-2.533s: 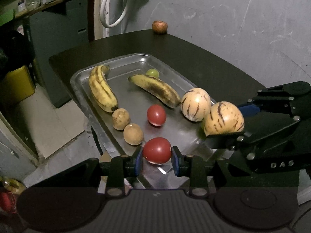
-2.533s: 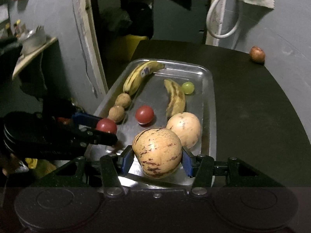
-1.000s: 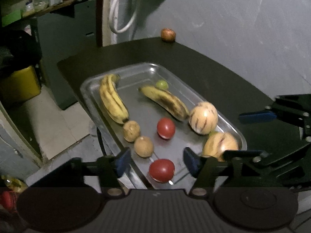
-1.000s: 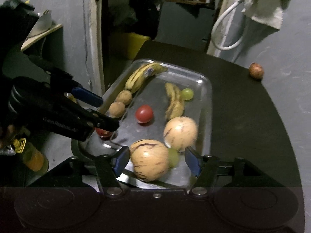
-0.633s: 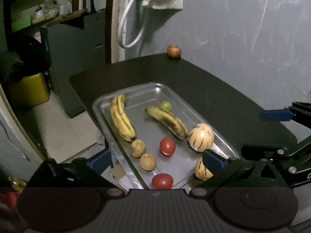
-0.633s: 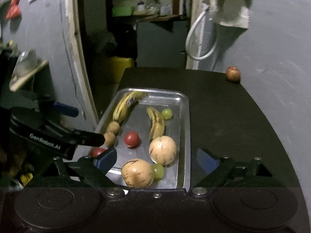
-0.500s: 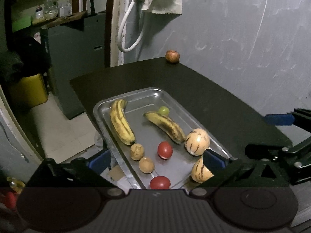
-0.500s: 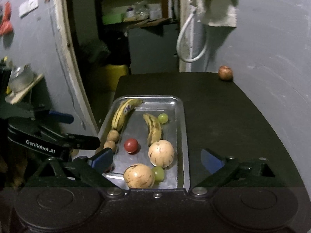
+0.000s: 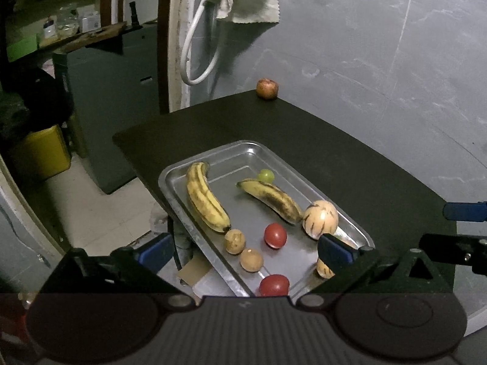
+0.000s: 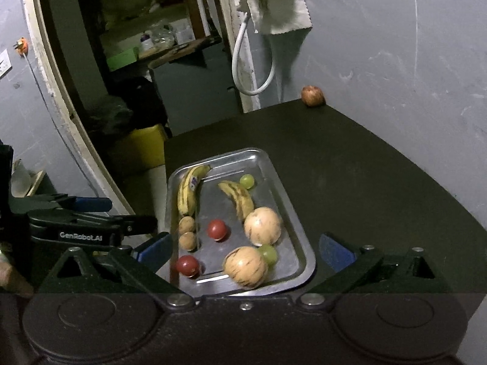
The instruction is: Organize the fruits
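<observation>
Since a couple of seconds ago I have let go of both fruits and pulled both tools up and back: the tomato I was pinching now lies at the near end of the metal tray (image 10: 299, 245), and the striped melon I carried sits beside it. My left gripper (image 9: 242, 248) is spread wide with nothing between its fingers, and my right gripper (image 10: 243, 248) is likewise wide and empty, both hovering above the tray's near edge. Everything in the tray looks sorted into pairs, so I judge the one piece left is the apple (image 10: 312, 95), alone at the far corner of the dark table (image 10: 380, 182), close against the grey wall. That is the relation that matters: it lies well ahead and to the right of both tools, far beyond the tray. In the right wrist view it sits up and right of centre, and the right gripper stands on that side of the tray, so I reckon it is the nearer. Being round, the apple sets no grasp axis; I would simply reach straight forward over the table.
</observation>
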Tool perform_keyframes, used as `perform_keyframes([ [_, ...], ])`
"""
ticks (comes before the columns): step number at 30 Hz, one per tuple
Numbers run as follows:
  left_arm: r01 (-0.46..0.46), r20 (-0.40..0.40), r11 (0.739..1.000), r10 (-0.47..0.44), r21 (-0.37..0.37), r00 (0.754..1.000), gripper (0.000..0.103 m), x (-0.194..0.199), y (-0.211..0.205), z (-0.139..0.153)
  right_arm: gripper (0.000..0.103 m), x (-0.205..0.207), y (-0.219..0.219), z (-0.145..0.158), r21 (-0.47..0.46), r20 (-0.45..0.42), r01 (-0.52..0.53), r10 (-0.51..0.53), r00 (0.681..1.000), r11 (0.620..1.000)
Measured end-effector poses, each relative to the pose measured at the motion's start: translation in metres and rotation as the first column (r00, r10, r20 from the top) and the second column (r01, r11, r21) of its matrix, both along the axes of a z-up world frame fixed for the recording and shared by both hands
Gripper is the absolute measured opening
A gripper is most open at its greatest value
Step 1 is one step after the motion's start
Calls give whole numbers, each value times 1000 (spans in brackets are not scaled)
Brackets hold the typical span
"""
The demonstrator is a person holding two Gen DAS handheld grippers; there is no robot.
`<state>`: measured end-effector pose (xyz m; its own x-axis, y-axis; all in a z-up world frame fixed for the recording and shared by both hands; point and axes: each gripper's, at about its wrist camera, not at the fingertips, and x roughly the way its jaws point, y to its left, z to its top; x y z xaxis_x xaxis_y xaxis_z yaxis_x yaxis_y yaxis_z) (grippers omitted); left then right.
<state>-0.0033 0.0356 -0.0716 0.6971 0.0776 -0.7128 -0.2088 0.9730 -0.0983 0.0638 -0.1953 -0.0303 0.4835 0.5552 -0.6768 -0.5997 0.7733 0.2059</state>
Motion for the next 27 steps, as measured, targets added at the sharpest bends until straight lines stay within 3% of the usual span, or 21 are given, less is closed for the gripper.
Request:
perform_keyframes([
  [9,20,15,1000,-20,0,1000,103,-15,5,3,102,-16,7,5,-5,10,47,-47,999,999],
  [27,3,28,1000,-4,11,1000,103,-31,4,6,102,-24,6,7,-15,22,25,-25,999,1000],
])
